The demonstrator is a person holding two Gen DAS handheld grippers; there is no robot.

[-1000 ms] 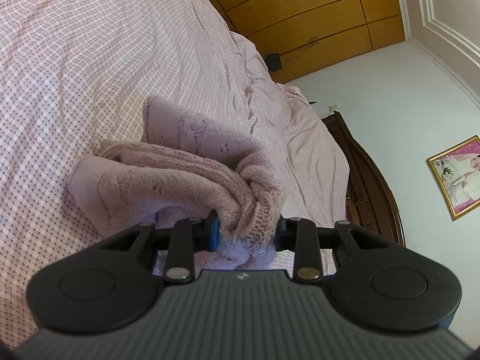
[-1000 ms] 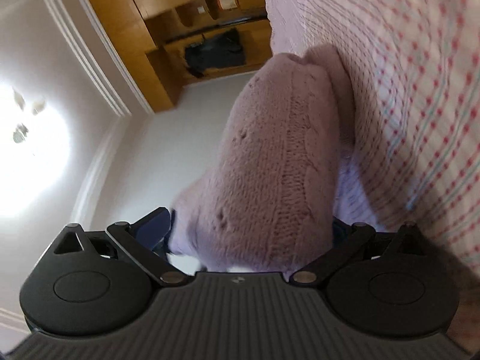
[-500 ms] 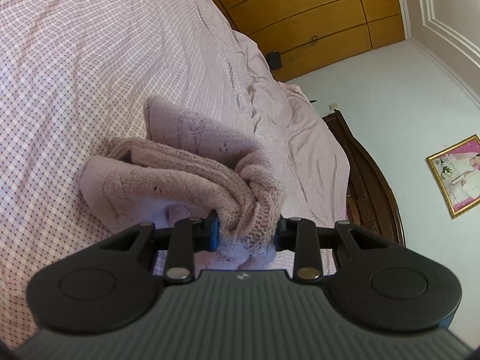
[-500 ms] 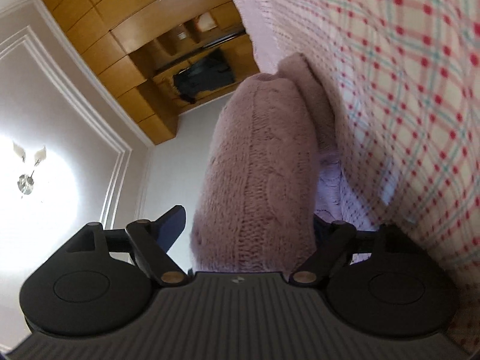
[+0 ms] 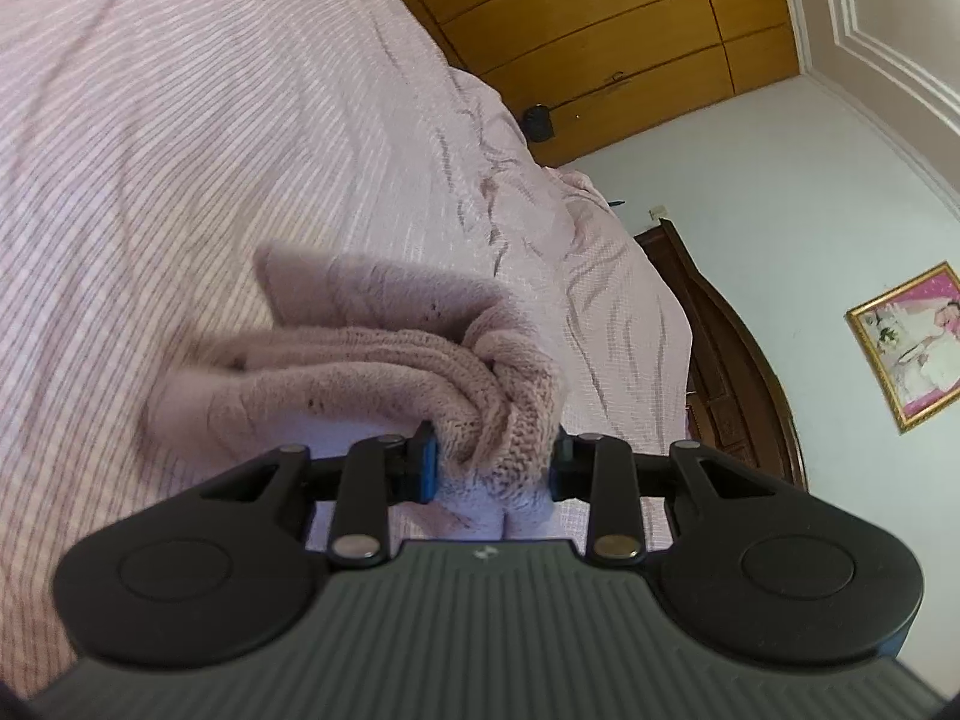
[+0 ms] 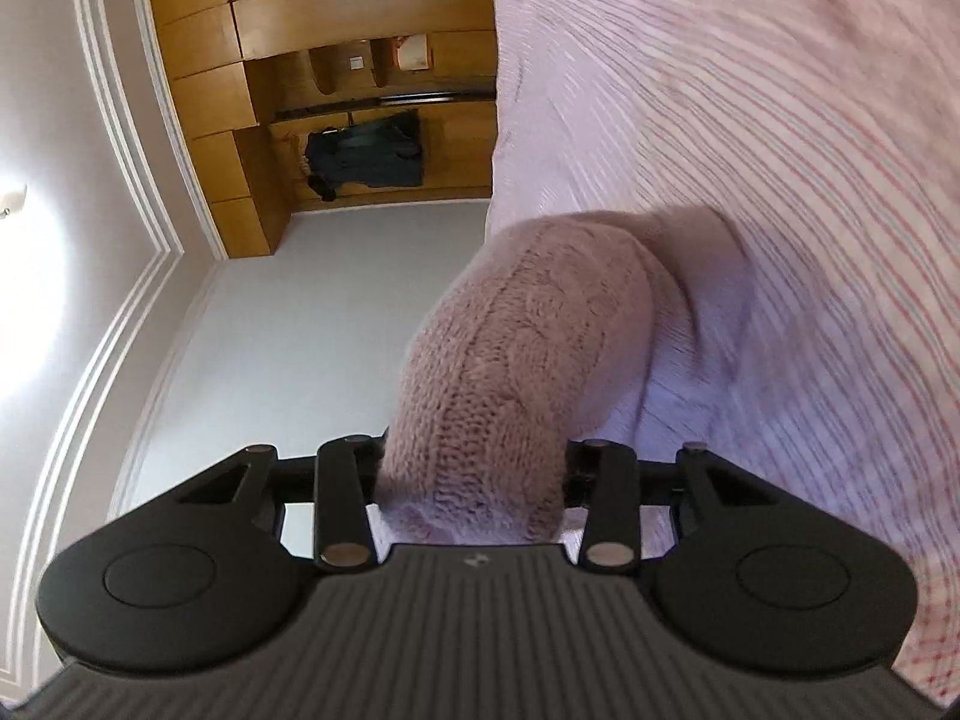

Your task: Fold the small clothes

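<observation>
A small mauve knitted sweater point(image 5: 372, 372) hangs bunched between both grippers just above a bed with a pink checked sheet point(image 5: 180, 120). My left gripper point(image 5: 492, 468) is shut on a gathered edge of the knit. In the right wrist view the same sweater point(image 6: 516, 360) bulges out from my right gripper point(image 6: 474, 480), which is shut on another part of it. The sheet point(image 6: 780, 150) lies close along the right side of that view. The fingertips of both grippers are hidden by the cloth.
A wooden wardrobe point(image 5: 600, 30) stands past the bed's far end, a dark wooden headboard point(image 5: 738, 360) at its right. A framed picture point(image 5: 912, 342) hangs on the wall. Dark clothes point(image 6: 366, 156) hang in an open wardrobe niche.
Both grippers have moved with the sweater held; both views are motion-blurred now. The right wrist view has swung, and the right jaws have closed tighter on the knit.
</observation>
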